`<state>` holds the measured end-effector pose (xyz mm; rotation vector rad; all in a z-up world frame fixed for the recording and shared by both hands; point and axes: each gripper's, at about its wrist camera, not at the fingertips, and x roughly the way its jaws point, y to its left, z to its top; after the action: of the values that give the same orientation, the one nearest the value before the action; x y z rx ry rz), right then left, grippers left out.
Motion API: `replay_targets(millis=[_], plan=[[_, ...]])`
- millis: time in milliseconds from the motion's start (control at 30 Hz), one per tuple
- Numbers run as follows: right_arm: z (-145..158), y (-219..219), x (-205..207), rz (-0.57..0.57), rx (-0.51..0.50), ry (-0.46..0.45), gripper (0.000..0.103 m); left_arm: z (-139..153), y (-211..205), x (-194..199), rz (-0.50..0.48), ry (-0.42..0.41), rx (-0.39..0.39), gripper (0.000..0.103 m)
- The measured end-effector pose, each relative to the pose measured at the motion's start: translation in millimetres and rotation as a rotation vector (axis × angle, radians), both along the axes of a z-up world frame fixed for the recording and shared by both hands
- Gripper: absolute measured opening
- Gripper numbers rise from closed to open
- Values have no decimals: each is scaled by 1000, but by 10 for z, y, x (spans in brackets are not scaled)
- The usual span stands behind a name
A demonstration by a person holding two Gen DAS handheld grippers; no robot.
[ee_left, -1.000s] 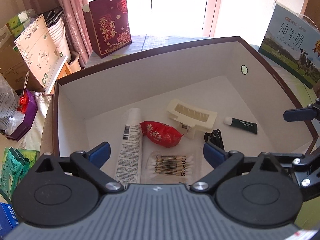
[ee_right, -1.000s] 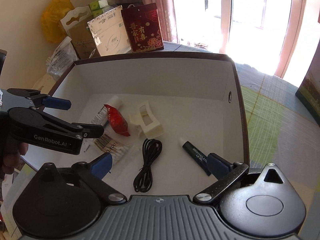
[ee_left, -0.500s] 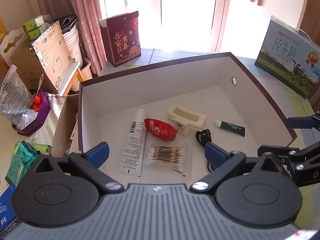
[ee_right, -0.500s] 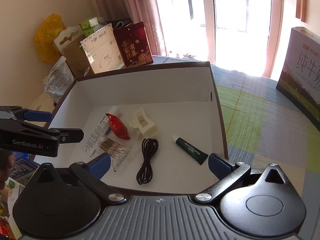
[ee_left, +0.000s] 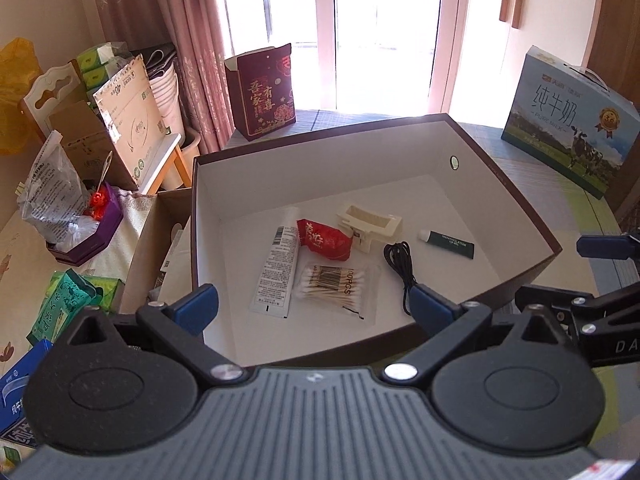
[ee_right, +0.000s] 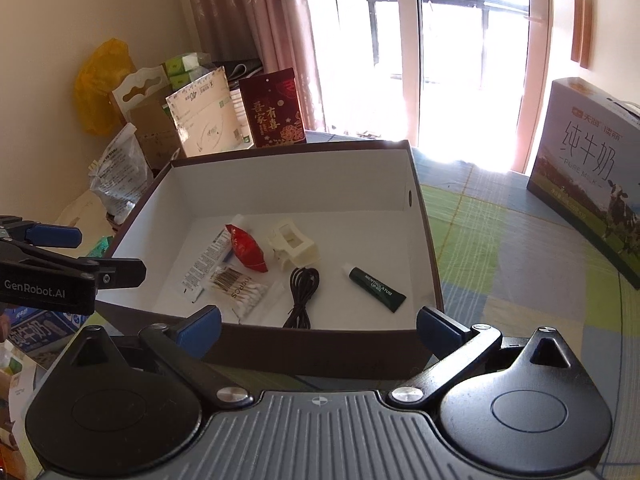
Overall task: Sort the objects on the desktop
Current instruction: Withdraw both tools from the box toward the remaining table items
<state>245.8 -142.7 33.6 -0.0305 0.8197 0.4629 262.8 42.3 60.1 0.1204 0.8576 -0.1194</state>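
Gaping wide, both hand-held grippers, left hand-held gripper point(ee_left: 314, 308), right hand-held gripper point(ee_right: 319, 330), empty

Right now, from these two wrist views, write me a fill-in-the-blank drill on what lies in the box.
1. The red snack packet lies between the white tube and the cream ____.
2. The cotton swab pack is printed "____".
3. The coiled cable is coloured ____.
4. Both the left tool and right tool are ____.

Missing: hair clip; 100PCS; black; open

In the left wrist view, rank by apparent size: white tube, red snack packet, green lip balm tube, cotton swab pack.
1. cotton swab pack and white tube, too close to separate: the pack is broader, the tube longer
2. red snack packet
3. green lip balm tube, farther back
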Motion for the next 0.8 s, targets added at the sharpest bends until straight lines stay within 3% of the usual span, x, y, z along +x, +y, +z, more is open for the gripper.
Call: replay_targets(millis=[800], plan=[[-61, -222, -838, -1, -2, -18, 101, -1, 32, -904, 29, 3, -32, 100]])
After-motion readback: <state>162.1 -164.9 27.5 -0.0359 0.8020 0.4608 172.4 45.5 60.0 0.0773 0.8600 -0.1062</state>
